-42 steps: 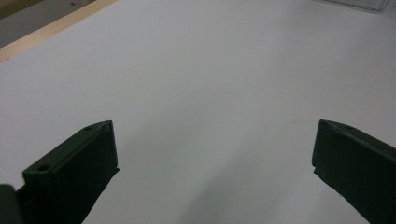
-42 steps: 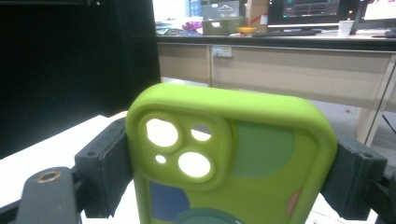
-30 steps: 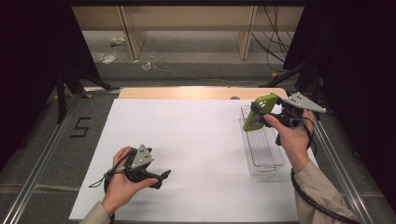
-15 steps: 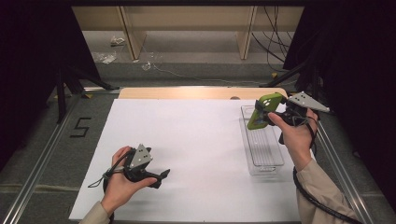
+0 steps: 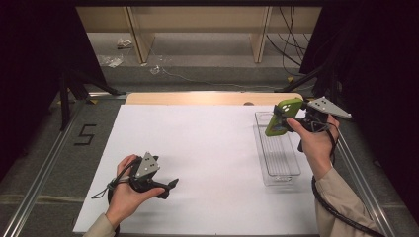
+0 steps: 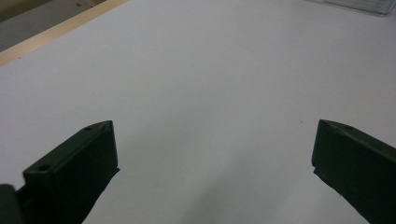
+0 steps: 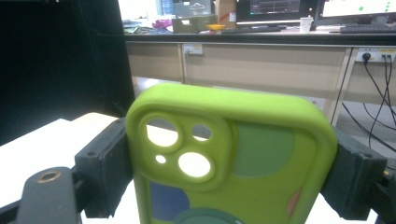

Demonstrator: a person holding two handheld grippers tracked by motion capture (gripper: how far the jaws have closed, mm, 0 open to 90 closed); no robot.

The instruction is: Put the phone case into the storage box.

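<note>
A lime-green phone case (image 5: 281, 116) (image 7: 233, 158) with camera cut-outs is gripped by its two long sides in my right gripper (image 5: 289, 118) (image 7: 231, 182), raised in the air above the far end of a clear plastic tray (image 5: 279, 170). The case stands tilted, its back toward the right gripper camera. My left gripper (image 5: 168, 186) (image 6: 212, 154) rests low near the front left of the white table sheet (image 5: 197, 148), jaws wide apart with only bare sheet between them.
The tray's corner (image 6: 355, 4) lies far ahead in the left gripper view. A wooden edge (image 5: 212, 98) bounds the sheet's far side. Metal rails (image 5: 44, 168) run along both sides. Cables (image 5: 291, 59) and shelf legs stand on the floor beyond.
The right hand has drifted slightly to the right and up with the green case. The left hand has stayed where it was.
</note>
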